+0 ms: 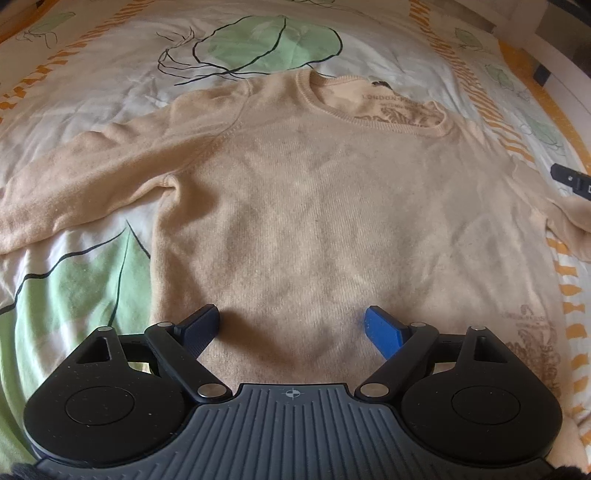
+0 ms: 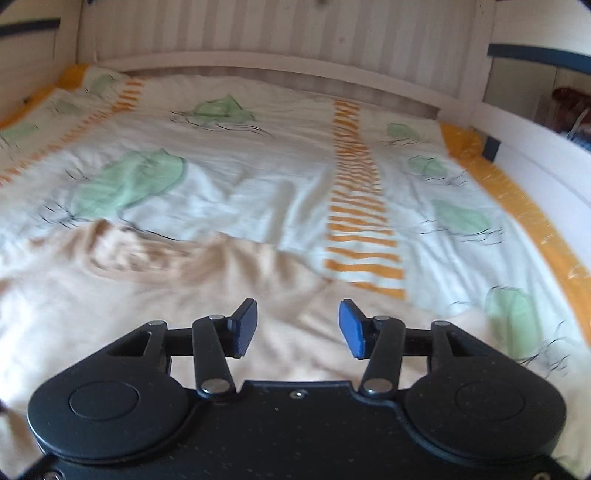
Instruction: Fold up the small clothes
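Observation:
A small beige knit sweater [image 1: 314, 206] lies flat, front up, on the bed, its neck at the far end and its left sleeve [image 1: 74, 184] stretched out to the left. My left gripper [image 1: 291, 325] is open and empty, low over the sweater's bottom hem. The right gripper's tip [image 1: 570, 181] shows at the right edge of the left wrist view, by the sweater's right sleeve. In the right wrist view my right gripper [image 2: 297, 326] is open and empty, just above the sweater's [image 2: 147, 295] right side; this view is blurred.
The bed cover [image 1: 92, 74] is white with green leaf prints and orange striped bands. A white slatted headboard [image 2: 277, 33] stands at the far end, and a white bed rail [image 2: 535, 158] runs along the right side.

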A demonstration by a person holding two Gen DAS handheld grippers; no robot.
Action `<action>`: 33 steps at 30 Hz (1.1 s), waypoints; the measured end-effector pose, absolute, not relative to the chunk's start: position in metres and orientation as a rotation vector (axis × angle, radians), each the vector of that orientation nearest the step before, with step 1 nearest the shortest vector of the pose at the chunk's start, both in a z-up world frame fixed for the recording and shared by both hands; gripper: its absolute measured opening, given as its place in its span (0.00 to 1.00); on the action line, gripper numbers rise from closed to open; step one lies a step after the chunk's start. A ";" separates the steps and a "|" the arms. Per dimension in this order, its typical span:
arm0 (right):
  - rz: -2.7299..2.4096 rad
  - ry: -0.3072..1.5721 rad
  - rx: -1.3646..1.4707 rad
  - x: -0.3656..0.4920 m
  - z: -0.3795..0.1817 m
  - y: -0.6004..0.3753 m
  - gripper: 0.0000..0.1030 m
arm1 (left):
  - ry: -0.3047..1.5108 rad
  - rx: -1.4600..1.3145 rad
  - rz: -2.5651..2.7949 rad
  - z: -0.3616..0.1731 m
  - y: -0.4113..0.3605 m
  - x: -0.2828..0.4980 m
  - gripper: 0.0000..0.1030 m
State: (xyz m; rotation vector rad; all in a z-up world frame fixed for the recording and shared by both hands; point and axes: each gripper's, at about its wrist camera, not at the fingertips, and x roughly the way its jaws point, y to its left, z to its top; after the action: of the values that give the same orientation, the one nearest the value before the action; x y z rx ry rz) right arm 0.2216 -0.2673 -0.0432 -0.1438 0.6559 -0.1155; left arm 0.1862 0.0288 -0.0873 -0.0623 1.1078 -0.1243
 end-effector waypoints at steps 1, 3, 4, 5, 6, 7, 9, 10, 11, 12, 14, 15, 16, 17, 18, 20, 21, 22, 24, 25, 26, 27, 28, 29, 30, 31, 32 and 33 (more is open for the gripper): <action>-0.123 0.655 -0.171 0.227 -0.047 -0.272 0.55 | 1.111 -0.042 -0.120 -0.090 0.026 0.186 0.84; -0.122 0.651 -0.221 0.236 -0.053 -0.276 0.55 | 1.105 -0.024 -0.118 -0.093 0.024 0.185 0.85; -0.110 0.650 -0.239 0.239 -0.057 -0.277 0.55 | 1.101 -0.017 -0.119 -0.094 0.023 0.184 0.86; -0.102 0.652 -0.250 0.244 -0.060 -0.276 0.54 | 1.098 -0.012 -0.121 -0.094 0.022 0.183 0.87; -0.089 0.659 -0.256 0.247 -0.065 -0.276 0.53 | 1.096 -0.009 -0.121 -0.095 0.022 0.183 0.87; -0.081 0.669 -0.254 0.252 -0.069 -0.275 0.53 | 1.095 -0.007 -0.120 -0.095 0.022 0.183 0.88; -0.069 0.697 -0.259 0.261 -0.081 -0.275 0.52 | 1.094 -0.002 -0.120 -0.096 0.021 0.183 0.89; -0.067 0.713 -0.270 0.266 -0.088 -0.274 0.51 | 1.094 0.004 -0.119 -0.096 0.020 0.183 0.90; -0.068 0.730 -0.282 0.269 -0.094 -0.274 0.51 | 1.093 0.009 -0.117 -0.096 0.019 0.183 0.91; -0.071 0.748 -0.296 0.272 -0.101 -0.275 0.50 | 1.093 0.011 -0.116 -0.097 0.018 0.183 0.92; -0.086 0.758 -0.312 0.275 -0.108 -0.277 0.48 | 1.093 0.011 -0.118 -0.097 0.017 0.183 0.96; -0.091 0.755 -0.300 0.275 -0.110 -0.281 0.43 | 1.094 0.011 -0.121 -0.098 0.017 0.184 0.97; -0.093 0.760 -0.275 0.275 -0.109 -0.286 0.25 | 1.093 0.011 -0.123 -0.098 0.017 0.186 0.97; -0.090 0.768 -0.240 0.276 -0.108 -0.291 0.11 | 1.090 0.005 -0.128 -0.098 0.018 0.186 0.96; -0.094 0.767 -0.207 0.275 -0.105 -0.297 0.08 | 1.089 -0.006 -0.133 -0.097 0.019 0.187 0.96; -0.097 0.745 -0.165 0.272 -0.098 -0.305 0.08 | 1.092 -0.037 -0.150 -0.092 0.024 0.189 0.92; -0.097 0.731 -0.141 0.269 -0.091 -0.308 0.08 | 1.091 -0.057 -0.163 -0.089 0.027 0.190 0.88; -0.093 0.713 -0.123 0.266 -0.084 -0.308 0.08 | 1.089 -0.079 -0.180 -0.084 0.029 0.193 0.83; -0.070 0.660 -0.095 0.259 -0.065 -0.304 0.08 | 1.074 -0.134 -0.218 -0.073 0.033 0.200 0.82; -0.047 0.633 -0.078 0.255 -0.054 -0.299 0.08 | 1.059 -0.165 -0.238 -0.066 0.034 0.205 0.82; -0.022 0.612 -0.064 0.251 -0.045 -0.294 0.08 | 1.042 -0.185 -0.257 -0.059 0.034 0.210 0.82; 0.017 0.586 -0.050 0.247 -0.035 -0.285 0.08 | 1.024 -0.195 -0.274 -0.051 0.033 0.216 0.82; 0.054 0.567 -0.043 0.242 -0.028 -0.276 0.08 | 1.004 -0.193 -0.289 -0.043 0.031 0.221 0.82; 0.091 0.553 -0.039 0.238 -0.023 -0.266 0.08 | 0.981 -0.184 -0.301 -0.036 0.029 0.226 0.82; 0.132 0.546 -0.035 0.234 -0.020 -0.255 0.08 | 0.955 -0.178 -0.310 -0.028 0.027 0.230 0.82; 0.167 0.548 -0.027 0.231 -0.019 -0.245 0.08 | 0.933 -0.179 -0.318 -0.022 0.025 0.233 0.82; 0.202 0.552 -0.016 0.227 -0.020 -0.235 0.08 | 0.917 -0.187 -0.325 -0.016 0.024 0.237 0.82; 0.243 0.557 -0.008 0.222 -0.023 -0.222 0.08 | 0.906 -0.199 -0.334 -0.013 0.023 0.242 0.82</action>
State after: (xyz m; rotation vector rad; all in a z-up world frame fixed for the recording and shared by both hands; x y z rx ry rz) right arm 0.2224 -0.2221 -0.0231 -0.0084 0.5572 0.2428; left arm 0.2415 0.0232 -0.0128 -0.1988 0.9060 -0.3344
